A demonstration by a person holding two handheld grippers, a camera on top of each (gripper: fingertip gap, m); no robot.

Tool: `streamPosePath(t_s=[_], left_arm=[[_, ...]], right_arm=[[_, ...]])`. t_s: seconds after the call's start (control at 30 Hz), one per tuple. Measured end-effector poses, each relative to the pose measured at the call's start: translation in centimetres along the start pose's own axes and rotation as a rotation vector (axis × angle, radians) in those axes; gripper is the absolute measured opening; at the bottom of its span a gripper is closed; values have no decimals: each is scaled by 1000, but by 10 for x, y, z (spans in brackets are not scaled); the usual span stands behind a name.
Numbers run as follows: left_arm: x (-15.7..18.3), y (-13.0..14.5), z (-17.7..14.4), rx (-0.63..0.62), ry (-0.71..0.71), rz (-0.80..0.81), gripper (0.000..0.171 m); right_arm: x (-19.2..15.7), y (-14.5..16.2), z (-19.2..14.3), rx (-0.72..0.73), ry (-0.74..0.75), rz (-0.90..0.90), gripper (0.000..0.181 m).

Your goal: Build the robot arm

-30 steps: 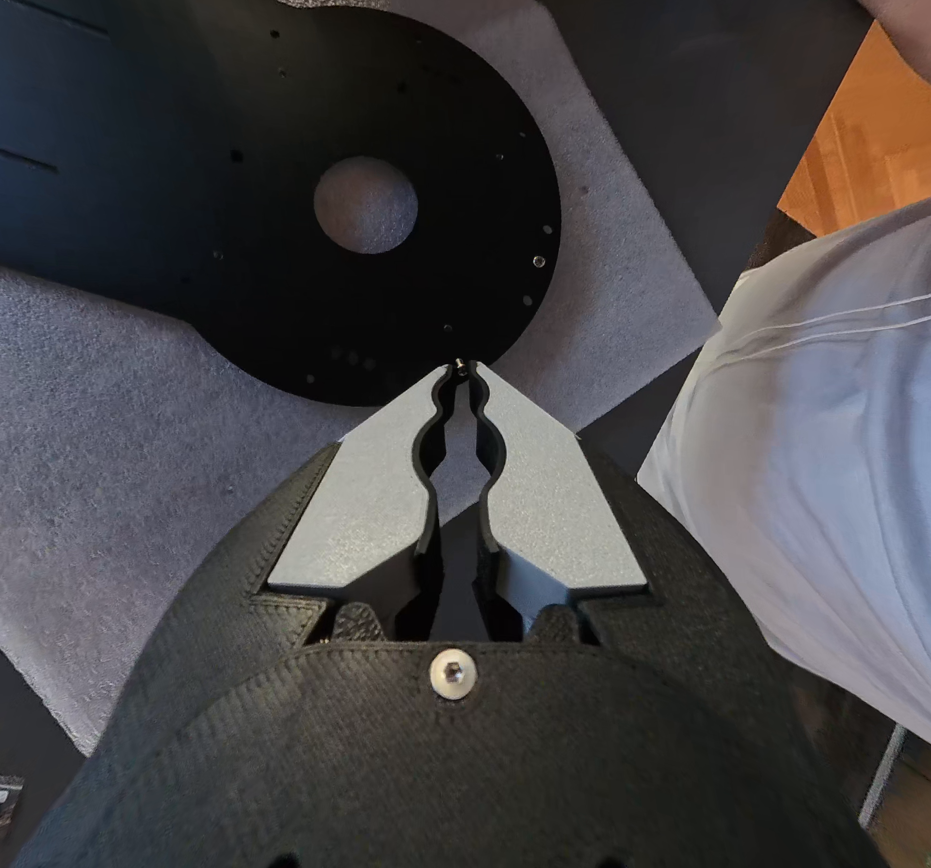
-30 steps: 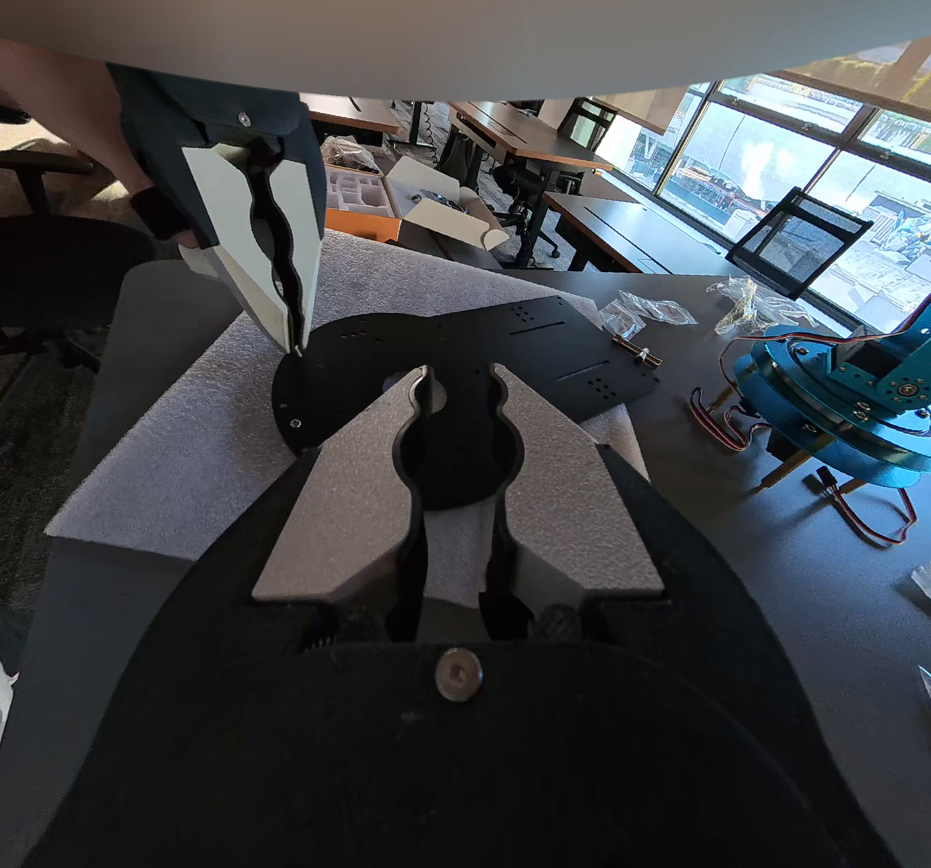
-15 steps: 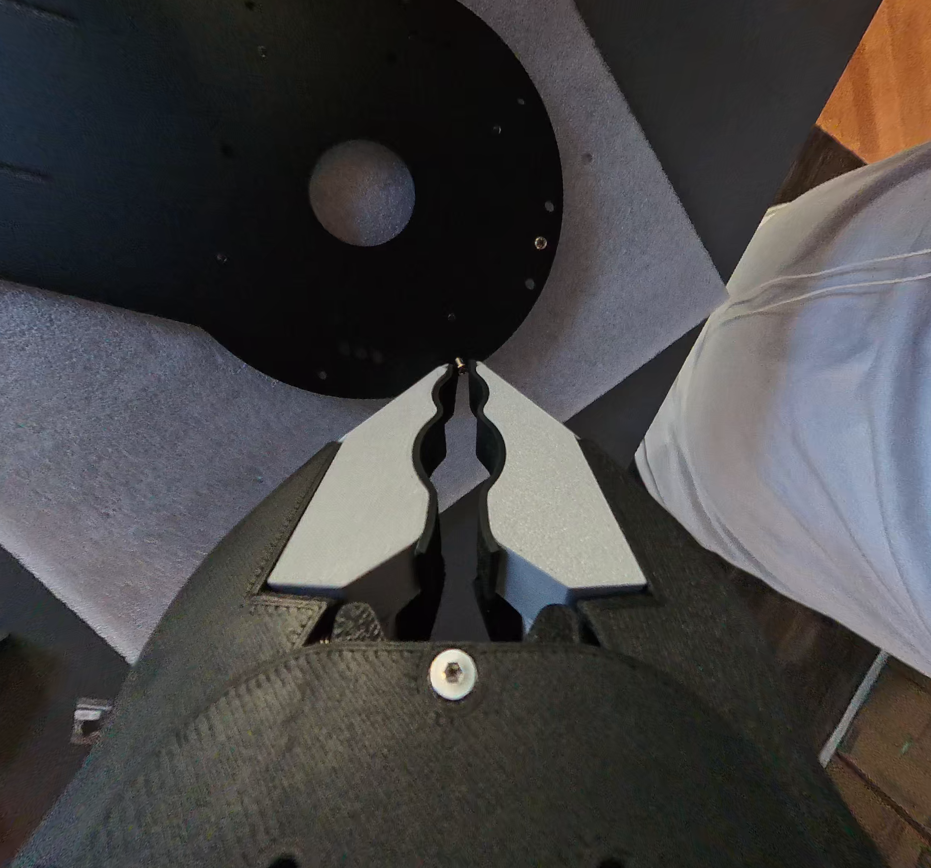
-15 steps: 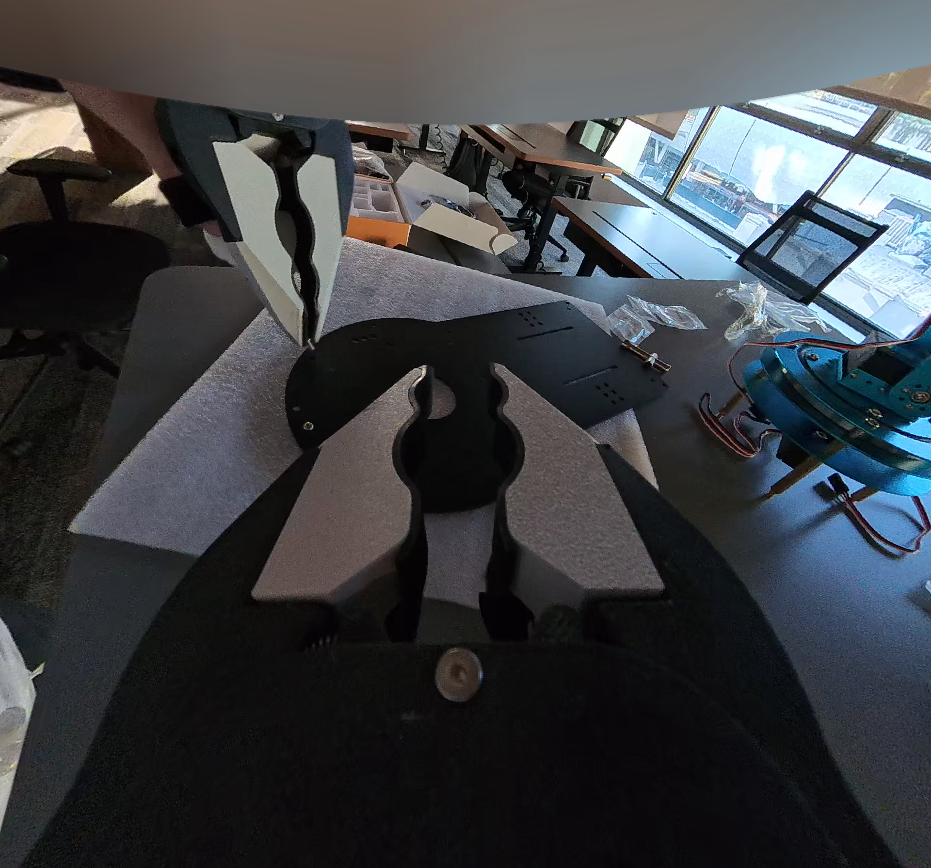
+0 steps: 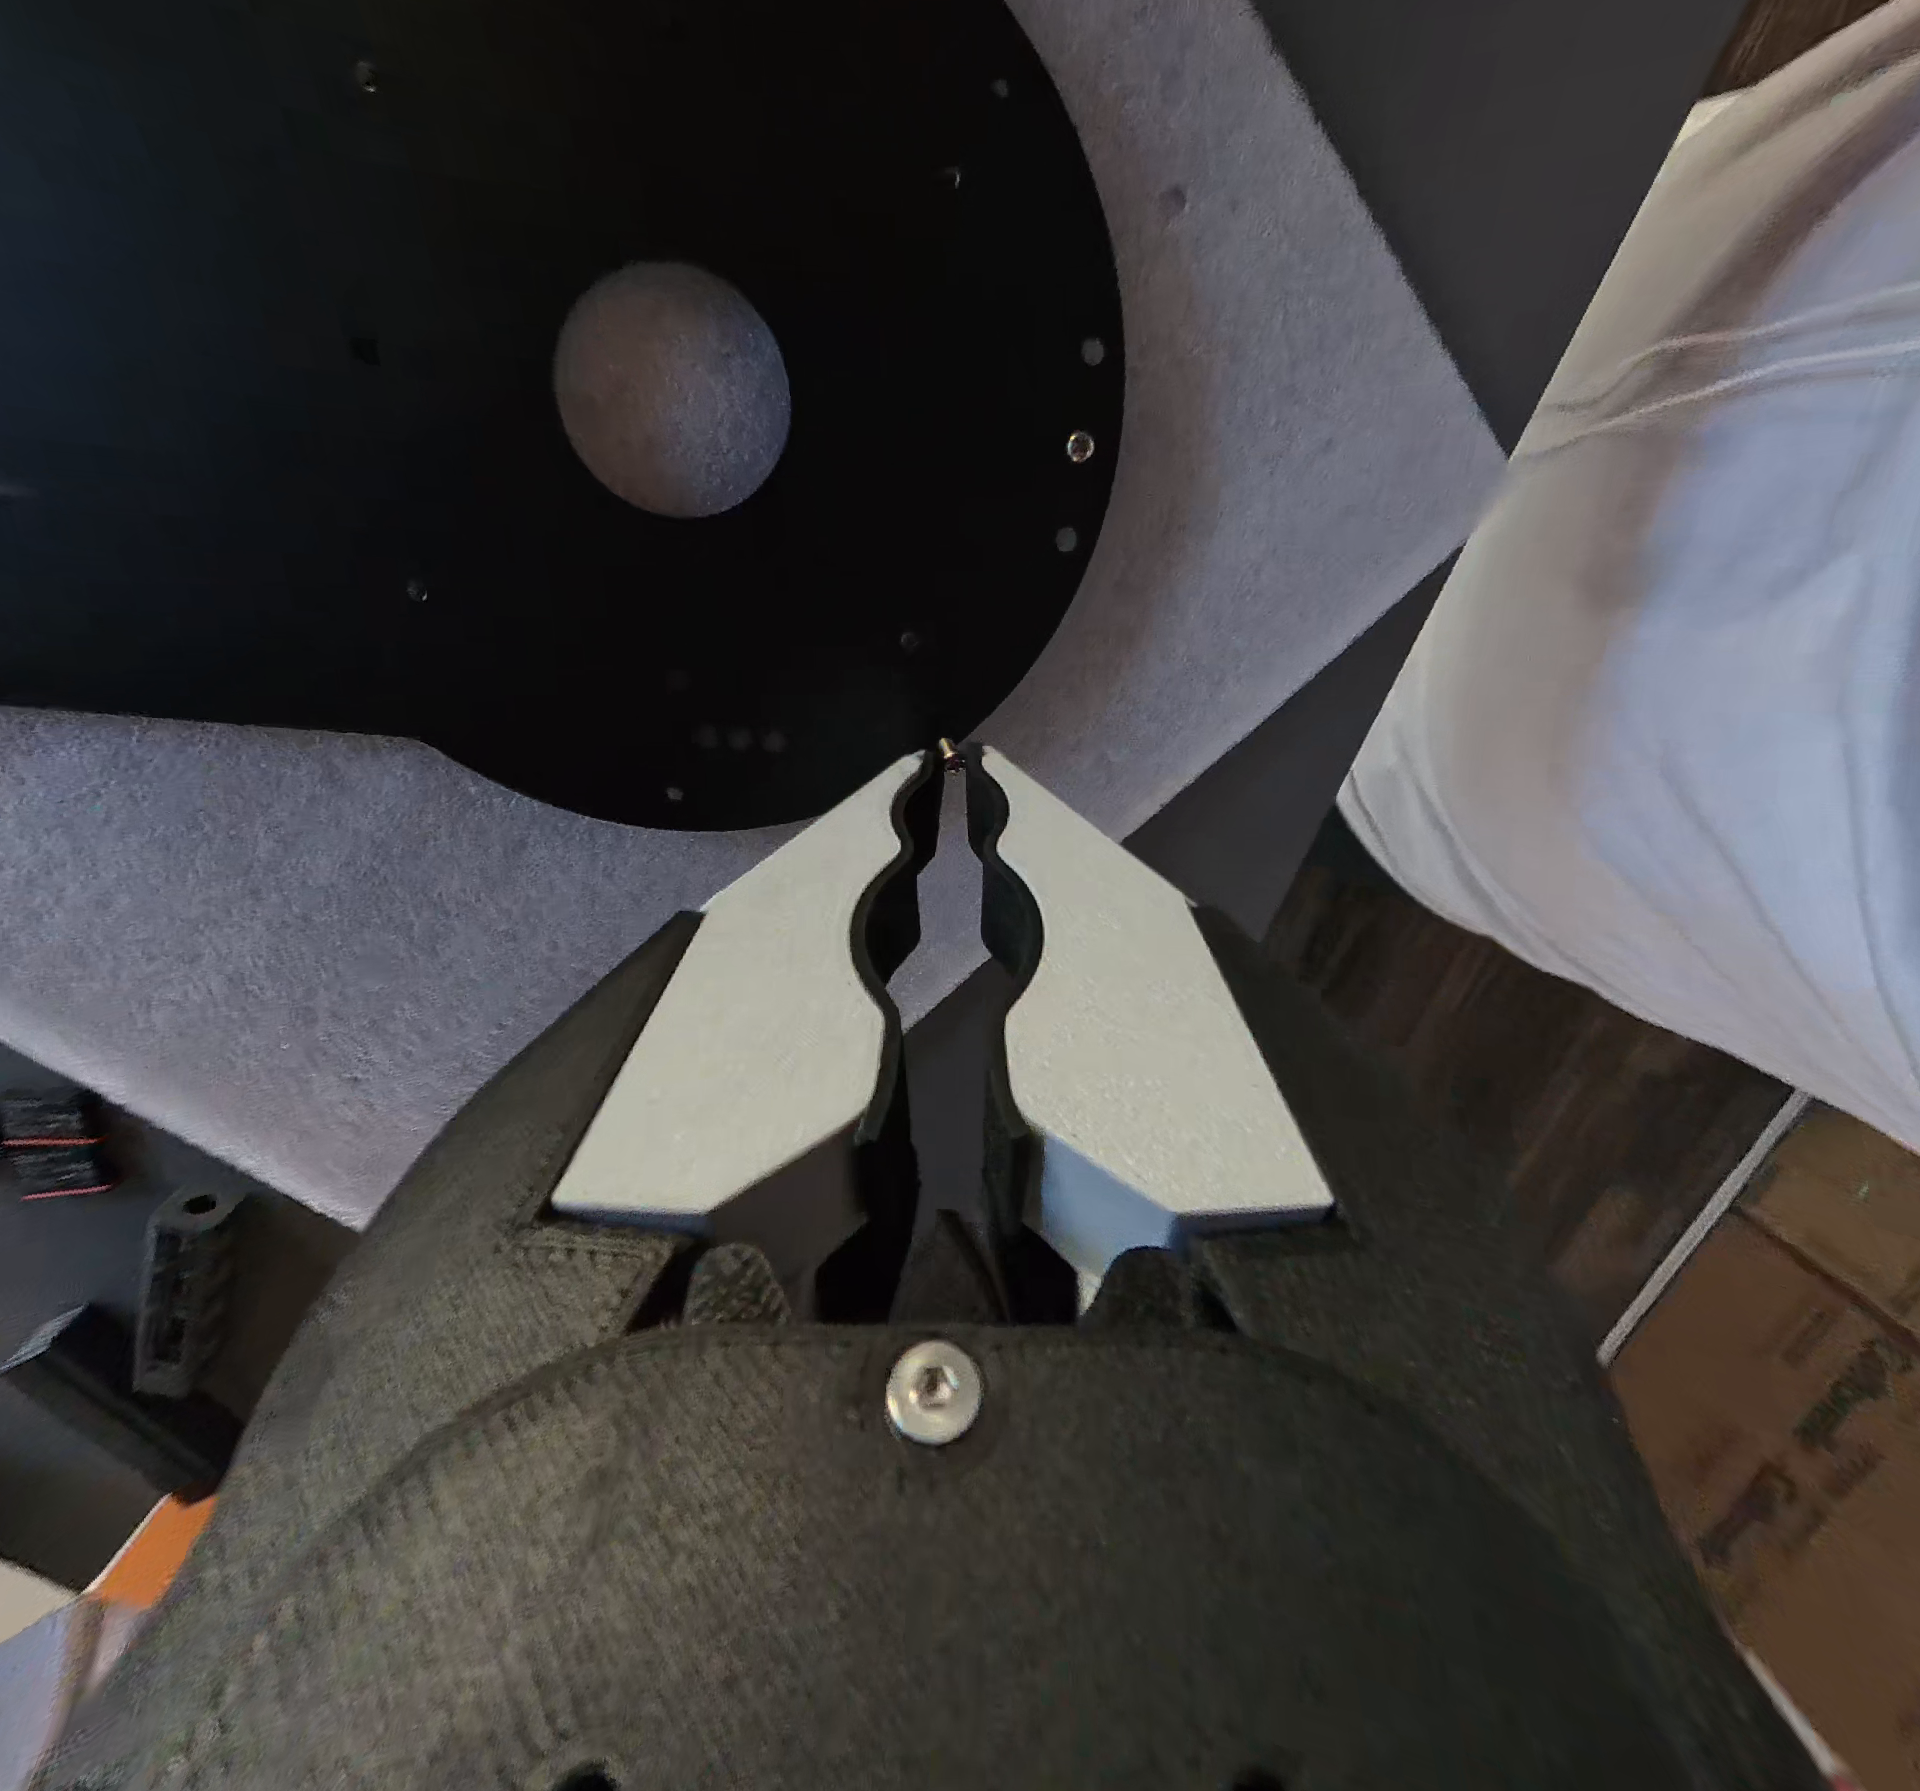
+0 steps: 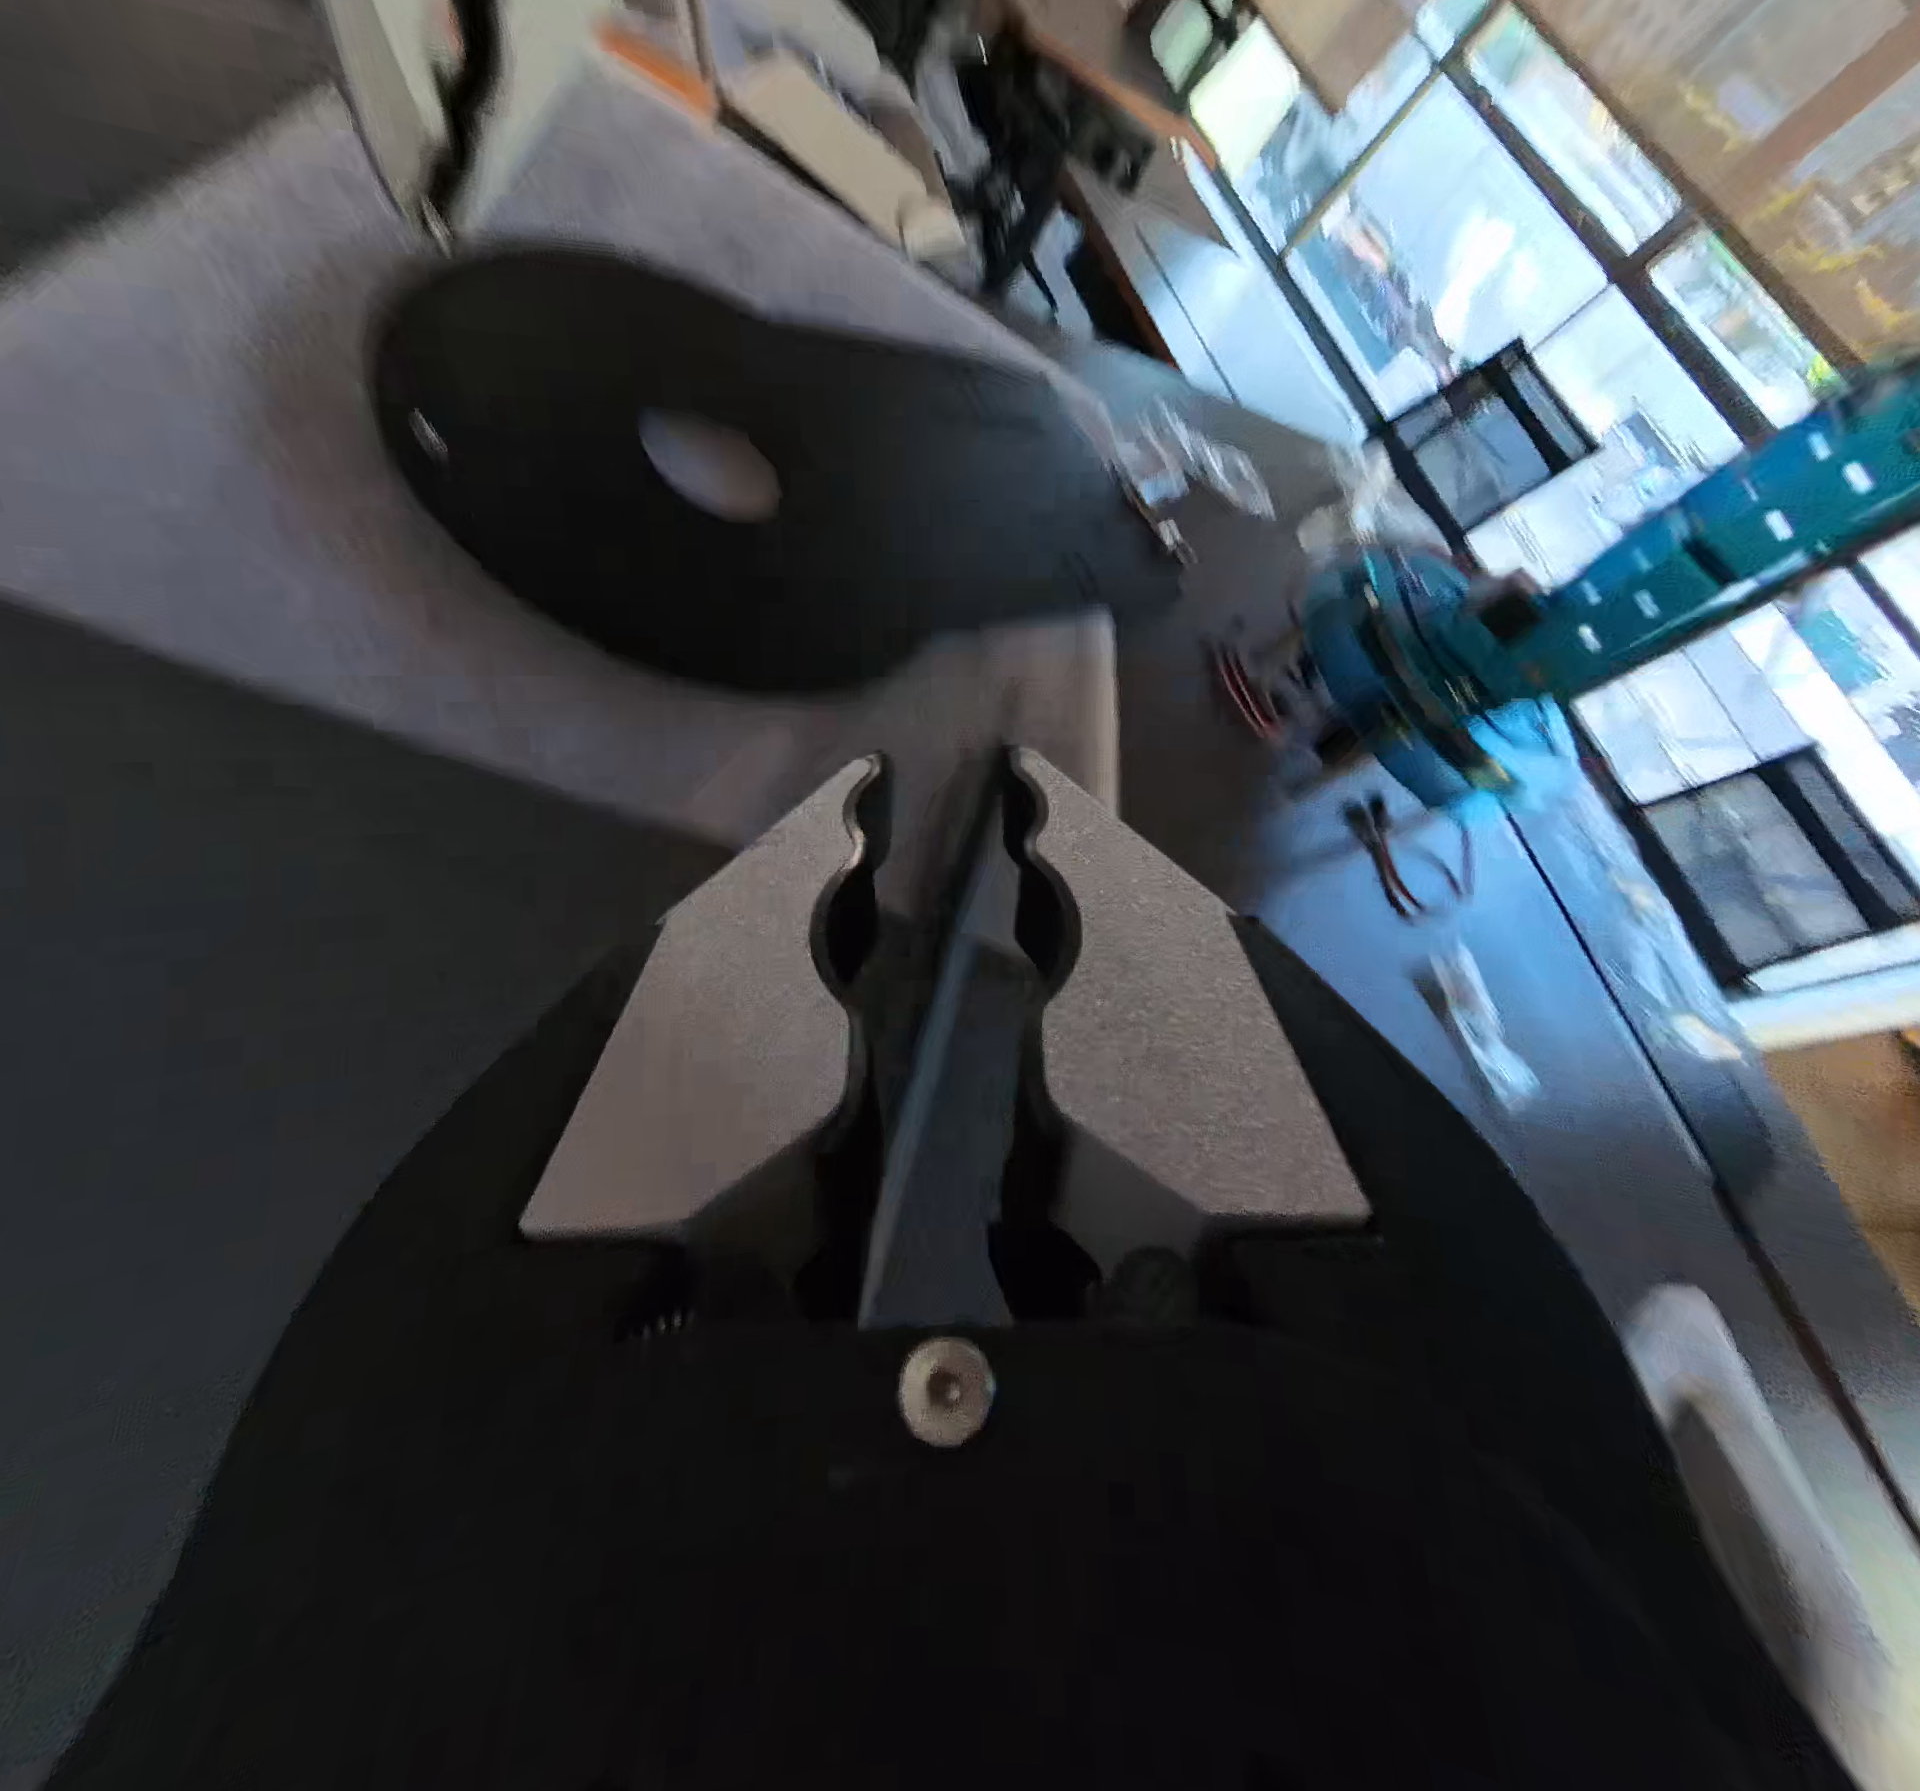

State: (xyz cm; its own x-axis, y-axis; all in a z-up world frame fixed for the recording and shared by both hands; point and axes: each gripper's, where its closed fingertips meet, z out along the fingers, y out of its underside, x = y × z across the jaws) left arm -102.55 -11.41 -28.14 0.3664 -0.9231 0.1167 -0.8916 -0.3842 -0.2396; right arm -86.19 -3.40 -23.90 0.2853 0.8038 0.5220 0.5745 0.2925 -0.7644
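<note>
The left gripper pinches a tiny silver screw at its very tips, the jaws nearly together, right at the near rim of the black plate. That plate, with a round centre hole and small holes along its edge, lies flat on a grey foam sheet spread over the dark surface. Right of the plate, beyond the foam's edge, a person's white garment fills the side of the view.

The right gripper stands slightly parted with nothing between its fingers, hovering near the black plate, off the foam's edge. The view is blurred. Right of the plate a blue machine with red wires sits on the surface.
</note>
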Motion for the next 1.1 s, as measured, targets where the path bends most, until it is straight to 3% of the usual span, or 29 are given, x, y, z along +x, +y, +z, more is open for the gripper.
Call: streamPosePath(t_s=[0.13, 0.3, 0.4, 0.57, 1.1], left_arm=[[3, -2, 0, -55, 18, 28, 3], [1, -5, 2, -128, 40, 40, 3], [-2, -7, 3, -152, 32, 51, 3], [-2, -6, 6, -184, 48, 50, 3], [-2, 0, 9, -258, 63, 44, 3]], right_arm=[[56, 62, -45, -156, 122, 117, 17], [112, 127, -85, -312, 183, 587, 13], [128, 129, -87, -243, 235, 619, 15], [121, 128, -79, -182, 201, 595, 17], [109, 122, -76, -172, 174, 514, 20]])
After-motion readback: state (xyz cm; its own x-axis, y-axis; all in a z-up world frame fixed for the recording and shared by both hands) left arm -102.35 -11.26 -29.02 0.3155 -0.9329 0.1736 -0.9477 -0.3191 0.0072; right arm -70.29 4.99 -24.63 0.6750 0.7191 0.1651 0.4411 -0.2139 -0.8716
